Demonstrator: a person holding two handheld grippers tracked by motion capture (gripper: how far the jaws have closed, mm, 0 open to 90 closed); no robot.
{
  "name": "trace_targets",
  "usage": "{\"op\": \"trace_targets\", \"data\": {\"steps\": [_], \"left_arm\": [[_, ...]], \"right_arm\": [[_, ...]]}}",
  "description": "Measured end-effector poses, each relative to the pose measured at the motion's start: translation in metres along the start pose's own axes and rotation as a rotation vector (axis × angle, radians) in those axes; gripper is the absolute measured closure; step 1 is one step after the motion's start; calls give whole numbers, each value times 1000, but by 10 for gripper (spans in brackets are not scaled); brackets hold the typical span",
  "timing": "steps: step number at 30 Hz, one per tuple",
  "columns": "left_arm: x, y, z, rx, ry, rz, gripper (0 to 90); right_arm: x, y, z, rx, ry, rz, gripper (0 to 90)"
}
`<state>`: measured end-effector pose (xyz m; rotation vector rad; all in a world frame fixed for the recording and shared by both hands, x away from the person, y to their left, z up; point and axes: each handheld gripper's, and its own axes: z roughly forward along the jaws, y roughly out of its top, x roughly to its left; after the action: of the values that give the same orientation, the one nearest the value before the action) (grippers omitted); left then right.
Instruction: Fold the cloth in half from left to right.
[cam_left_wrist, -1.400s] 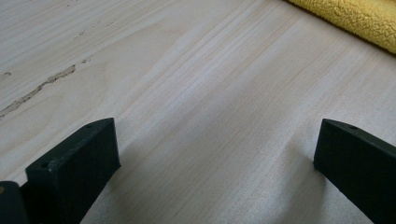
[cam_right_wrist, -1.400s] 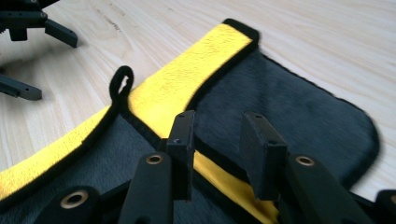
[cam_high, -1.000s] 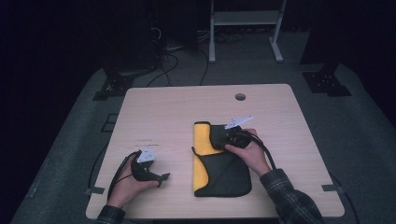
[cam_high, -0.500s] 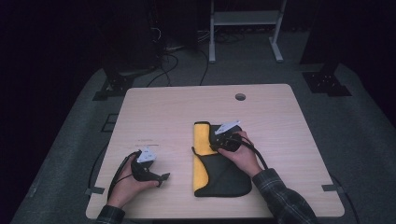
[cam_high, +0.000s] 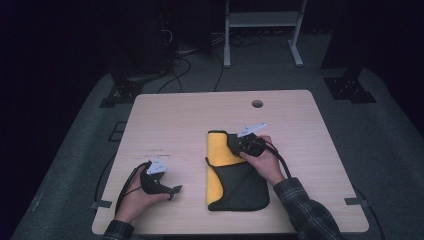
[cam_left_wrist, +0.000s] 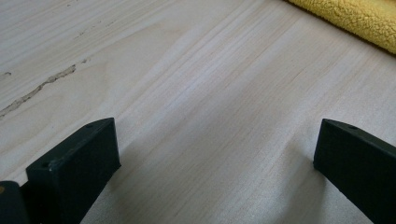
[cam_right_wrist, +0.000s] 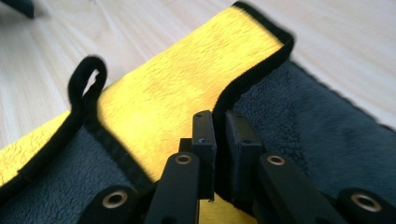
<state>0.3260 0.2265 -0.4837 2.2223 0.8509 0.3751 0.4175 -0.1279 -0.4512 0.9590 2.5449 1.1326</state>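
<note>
Yellow-and-grey microfibre towel (cam_high: 235, 172) lies folded at the middle of the counter (cam_high: 180, 120), grey flap over the yellow face. Right gripper (cam_right_wrist: 219, 119) has just closed its jaws, pinching the black-bound flap edge, likely to peel or refold it. Left gripper (cam_left_wrist: 210, 149) rests wide open on bare wood beside the towel, holding nothing.

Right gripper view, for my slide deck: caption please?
Right gripper shut on the black-trimmed edge of a yellow-and-grey cloth on a wooden table.
</note>
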Motion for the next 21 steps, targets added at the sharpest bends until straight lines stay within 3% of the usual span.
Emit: {"op": "trace_targets", "data": {"steps": [9, 21], "left_arm": [[0, 0, 0, 0, 0, 0, 0], [0, 0, 0, 0, 0, 0, 0]], "right_arm": [[-21, 9, -12, -42, -38, 48, 818], [-62, 12, -16, -32, -125, 135, 819]]}}
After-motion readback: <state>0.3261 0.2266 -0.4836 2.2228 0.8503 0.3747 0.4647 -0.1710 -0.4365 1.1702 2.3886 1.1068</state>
